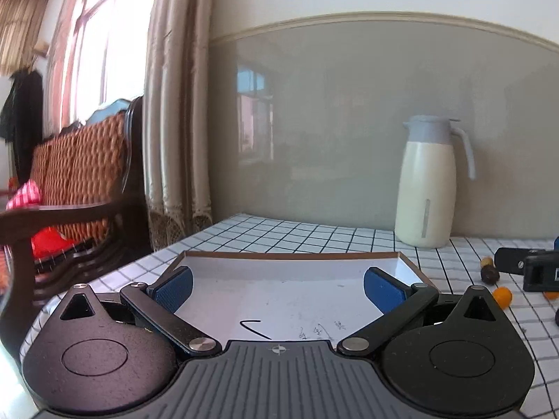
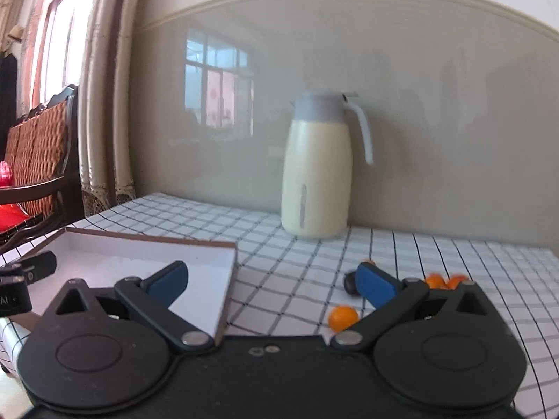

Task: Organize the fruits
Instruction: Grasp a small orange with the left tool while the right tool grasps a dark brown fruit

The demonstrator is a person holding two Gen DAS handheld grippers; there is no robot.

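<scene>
right gripper [image 2: 272, 281] fingers spread wide, empty; nearest orange fruit [image 2: 343, 317] on table [image 2: 314, 255] just below its right finger. left gripper [image 1: 278, 288] likewise spread, over empty white tray [image 1: 290, 281]; right hand nearer.

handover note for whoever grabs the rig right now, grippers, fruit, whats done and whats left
Left gripper: open, empty, over the white tray.
Right gripper: open, empty, over the checked table between the tray's right edge and the fruit.
Fruit: every visible piece lies loose on the table right of the tray: a nearest orange fruit, two more orange ones, a dark fruit.
Done: no fruit visible in the tray.
Left: probably move each piece into the tray.
Cream jug stands by the wall.
</scene>
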